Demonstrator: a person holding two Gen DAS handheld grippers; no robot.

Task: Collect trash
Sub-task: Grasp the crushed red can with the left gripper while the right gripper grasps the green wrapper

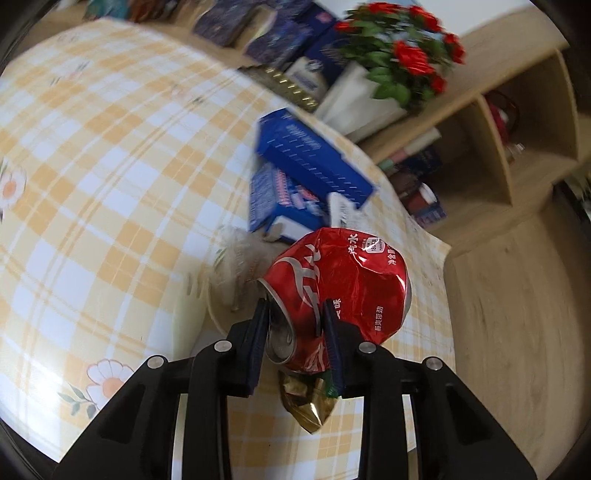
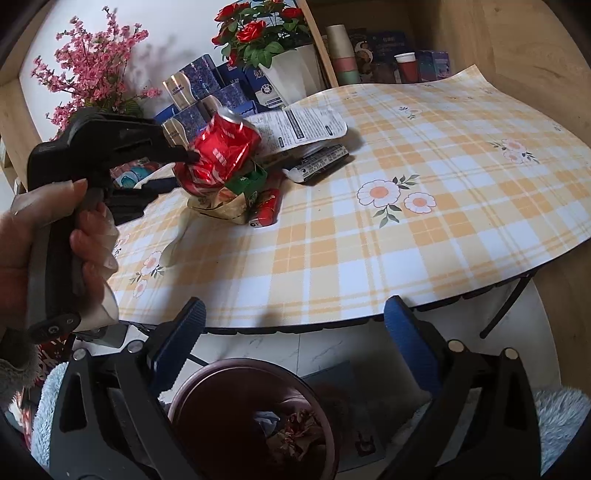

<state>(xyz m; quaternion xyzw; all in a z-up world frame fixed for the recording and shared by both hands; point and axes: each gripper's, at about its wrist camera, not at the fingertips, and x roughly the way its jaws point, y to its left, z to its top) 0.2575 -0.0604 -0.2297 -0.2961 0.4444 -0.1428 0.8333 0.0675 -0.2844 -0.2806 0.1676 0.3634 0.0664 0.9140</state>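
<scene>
A crushed red drink can (image 1: 332, 280) is pinched between the blue pads of my left gripper (image 1: 295, 332), a little above the checked tablecloth (image 1: 110, 166). In the right wrist view a hand (image 2: 44, 240) holds that left gripper (image 2: 188, 155) with the can (image 2: 218, 155) over a heap of trash: a gold wrapper (image 2: 221, 208), a green wrapper (image 2: 247, 181) and a second red can (image 2: 266, 206) lying flat. My right gripper (image 2: 295, 328) stands open and empty at the table's near edge, above a dark brown bin (image 2: 192, 398) that holds some scraps.
Blue boxes (image 1: 310, 158) and a crumpled tissue (image 1: 240, 258) lie just beyond the can. A printed leaflet (image 2: 299, 125) and a black pack (image 2: 321, 162) sit behind the heap. Potted red roses (image 2: 258, 33), pink blossoms (image 2: 92, 62), cartons and wooden shelves (image 1: 498, 147) border the table.
</scene>
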